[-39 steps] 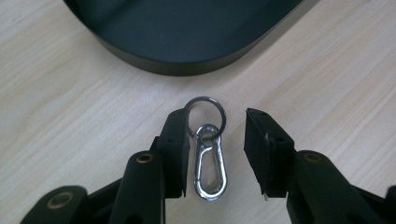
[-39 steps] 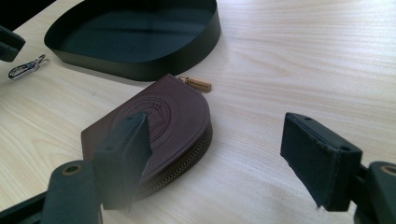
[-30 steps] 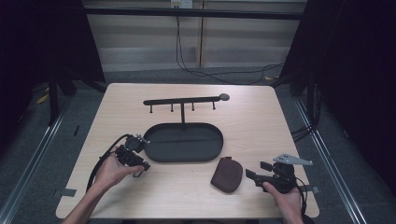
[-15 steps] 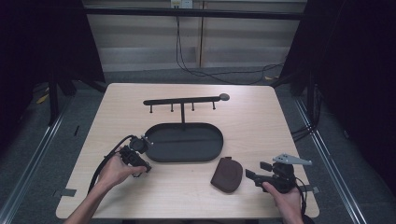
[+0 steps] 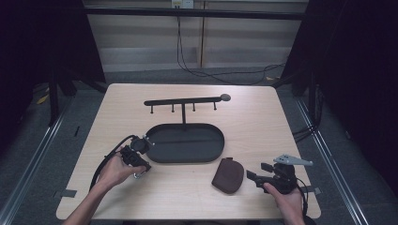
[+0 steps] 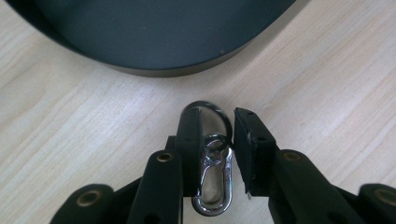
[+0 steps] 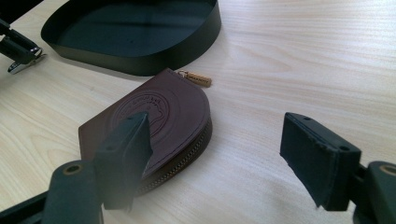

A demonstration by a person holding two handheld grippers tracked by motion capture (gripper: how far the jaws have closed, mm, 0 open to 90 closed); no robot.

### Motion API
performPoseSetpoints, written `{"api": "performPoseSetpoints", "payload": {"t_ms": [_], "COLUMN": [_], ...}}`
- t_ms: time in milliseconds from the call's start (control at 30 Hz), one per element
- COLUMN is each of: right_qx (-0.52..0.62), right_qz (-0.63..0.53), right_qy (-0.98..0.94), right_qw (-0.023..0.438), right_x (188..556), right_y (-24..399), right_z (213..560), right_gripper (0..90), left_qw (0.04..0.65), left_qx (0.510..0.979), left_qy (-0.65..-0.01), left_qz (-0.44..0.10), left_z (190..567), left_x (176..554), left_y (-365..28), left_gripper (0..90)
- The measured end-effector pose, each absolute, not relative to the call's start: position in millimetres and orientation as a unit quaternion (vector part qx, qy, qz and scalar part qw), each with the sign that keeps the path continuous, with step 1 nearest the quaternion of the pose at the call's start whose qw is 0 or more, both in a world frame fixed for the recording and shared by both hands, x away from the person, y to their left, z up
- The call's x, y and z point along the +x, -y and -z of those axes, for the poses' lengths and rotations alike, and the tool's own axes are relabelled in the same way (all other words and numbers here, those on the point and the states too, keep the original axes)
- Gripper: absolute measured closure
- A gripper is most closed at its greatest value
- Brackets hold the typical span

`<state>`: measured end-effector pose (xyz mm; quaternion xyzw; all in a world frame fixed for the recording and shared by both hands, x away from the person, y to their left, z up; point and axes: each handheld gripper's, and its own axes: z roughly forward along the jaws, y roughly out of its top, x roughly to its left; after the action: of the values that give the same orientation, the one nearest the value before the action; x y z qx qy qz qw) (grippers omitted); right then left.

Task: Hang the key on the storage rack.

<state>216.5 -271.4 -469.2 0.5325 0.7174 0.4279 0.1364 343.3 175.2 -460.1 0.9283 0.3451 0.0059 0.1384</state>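
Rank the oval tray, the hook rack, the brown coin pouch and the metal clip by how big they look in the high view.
1. Black oval tray, clearly largest.
2. Hook rack: long but thin, and farther from the camera.
3. Brown coin pouch.
4. Metal clip, a small glint by the left tongs.

The high view is looking forward and down on the whole table (image 5: pixel 263 117); both gripper views are skimming close above it, sharing the dark oval tray (image 6: pixel 154 37) at twelve o'clock.
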Motion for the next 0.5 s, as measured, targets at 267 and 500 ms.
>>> {"api": "performPoseSetpoints", "payload": {"t_ms": [267,500], "right_qx": [0.533,0.533], "right_qz": [-0.428,-0.429], "right_qy": [-0.717,-0.716], "right_qw": [0.137,0.138], "right_x": [216.5,216.0], "right_y": [271.4,271.5], "right_z": [469.3,468.9], "right_gripper": [24.7,24.6], "left_qw": [0.148,0.141], "left_qx": [0.928,0.93], "left_qy": [-0.343,-0.34], "left_qz": [0.006,0.0], "left_z": [455.7,448.7], "left_x": [341.7,341.3], "left_y": [-178.2,-182.7], "left_gripper": [78.5,86.3]}}
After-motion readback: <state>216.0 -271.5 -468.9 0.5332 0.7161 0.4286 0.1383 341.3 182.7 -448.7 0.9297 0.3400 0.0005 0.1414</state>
